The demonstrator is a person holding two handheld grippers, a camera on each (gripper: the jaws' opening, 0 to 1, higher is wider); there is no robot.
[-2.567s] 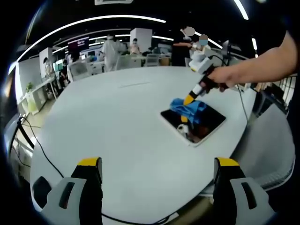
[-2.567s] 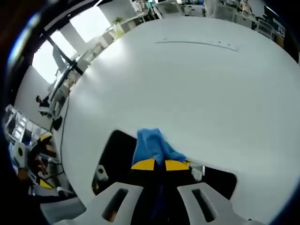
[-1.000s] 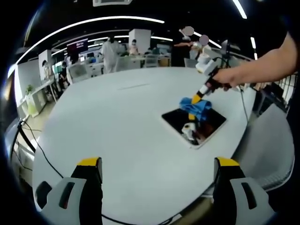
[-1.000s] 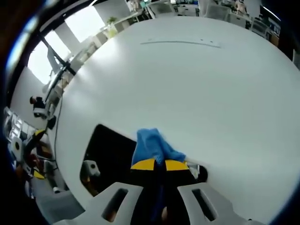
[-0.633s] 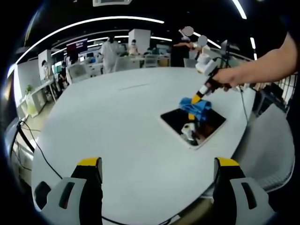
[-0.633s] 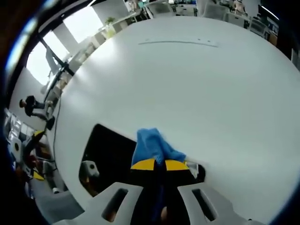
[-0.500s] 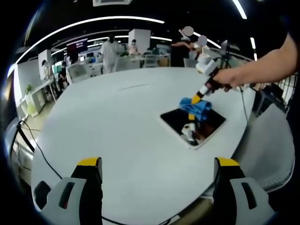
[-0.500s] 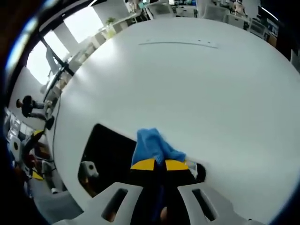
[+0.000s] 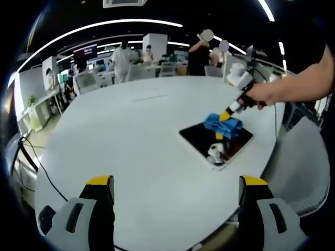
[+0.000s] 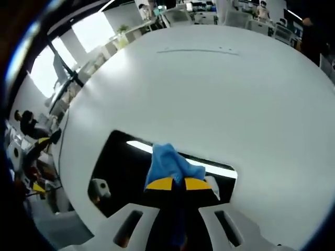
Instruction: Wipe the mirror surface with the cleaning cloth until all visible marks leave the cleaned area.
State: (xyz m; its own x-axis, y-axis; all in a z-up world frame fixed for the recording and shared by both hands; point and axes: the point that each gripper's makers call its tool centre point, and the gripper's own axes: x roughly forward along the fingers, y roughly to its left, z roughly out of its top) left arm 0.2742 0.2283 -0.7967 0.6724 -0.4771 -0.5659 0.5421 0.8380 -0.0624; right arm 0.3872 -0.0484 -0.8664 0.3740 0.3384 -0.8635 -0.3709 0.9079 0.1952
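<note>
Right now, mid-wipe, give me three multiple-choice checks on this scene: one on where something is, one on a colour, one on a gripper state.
1. Where does the mirror lie on the white table?
A. At the table's centre
B. Near the table's edge, flat on the top
C. Propped upright against a wall

2. What colour is the cleaning cloth?
A. Blue
B. Red
C. White

3. How do the right gripper's jaws stand?
A. Wide apart, holding nothing
B. Shut on the cloth
C. Shut on the mirror's frame

Answers:
1. B: in the left gripper view the mirror lies flat close to the table's rim.
2. A: the cloth shows blue in both views.
3. B: in the right gripper view the right gripper has its yellow tips together with the cloth bunched between them, while the left gripper stands open over bare table.
</note>
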